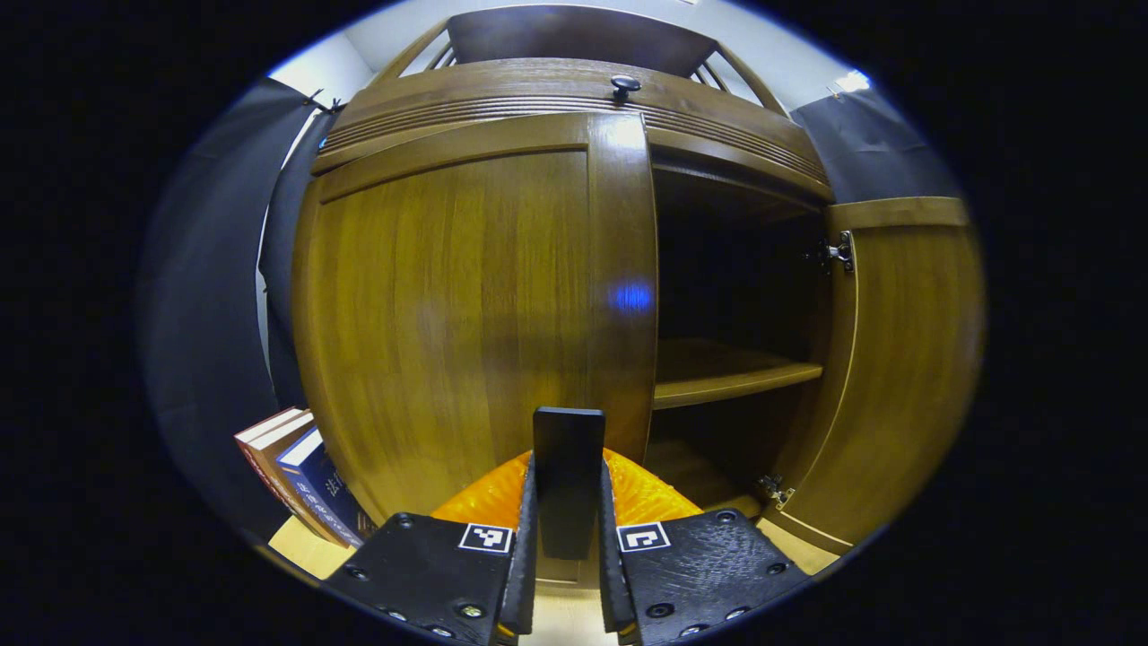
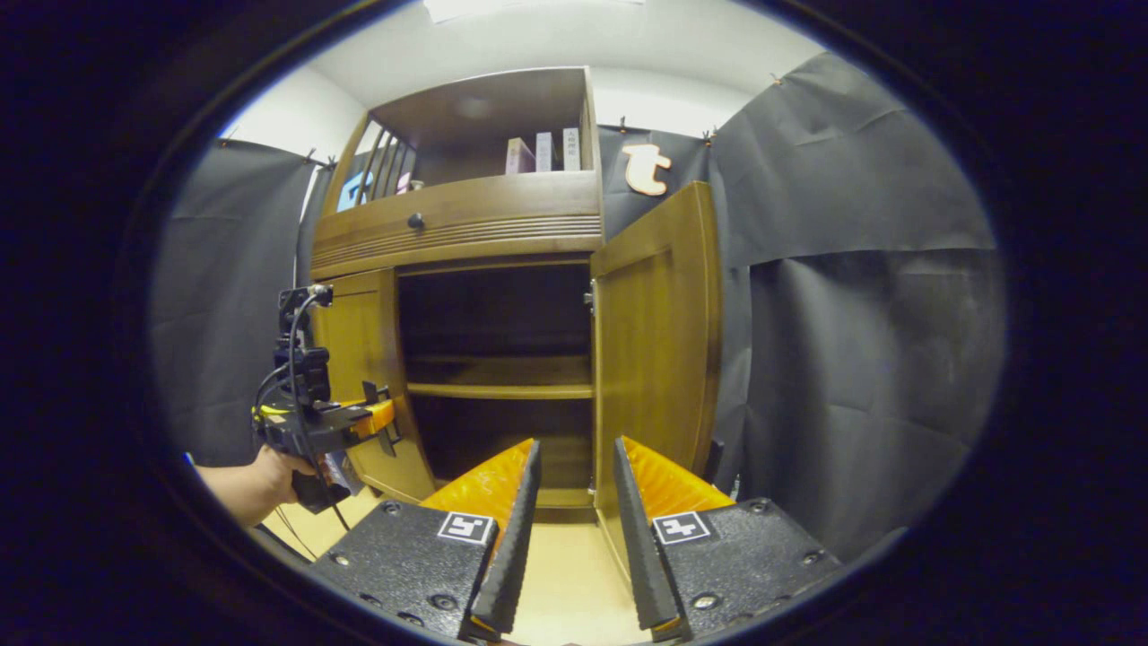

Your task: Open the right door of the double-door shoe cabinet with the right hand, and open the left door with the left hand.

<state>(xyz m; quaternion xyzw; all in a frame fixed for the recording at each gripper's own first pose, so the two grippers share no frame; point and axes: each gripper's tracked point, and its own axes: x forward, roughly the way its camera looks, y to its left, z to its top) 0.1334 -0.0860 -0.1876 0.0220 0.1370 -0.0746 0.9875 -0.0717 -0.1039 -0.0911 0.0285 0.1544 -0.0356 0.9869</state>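
The wooden shoe cabinet's left door (image 1: 448, 305) stands right in front of me in the left gripper view. Its dark upright handle (image 1: 568, 431) sits between the fingers of my left gripper (image 1: 568, 467), which is shut on it. The right door (image 1: 897, 359) is swung wide open, baring the dark inside and a shelf (image 1: 726, 372). In the right gripper view the right door (image 2: 659, 359) stands open just ahead, and my right gripper (image 2: 576, 444) is open and holds nothing, a short way back from it. There, a hand holds the left gripper (image 2: 377, 420) against the left door (image 2: 363, 350).
A drawer with a round knob (image 1: 625, 85) runs above the doors, with an open shelf holding books (image 2: 543, 152) on top. More books (image 1: 296, 467) lean beside the cabinet at lower left. Black cloth walls (image 2: 861, 359) flank both sides. The pale floor (image 2: 574, 574) lies below.
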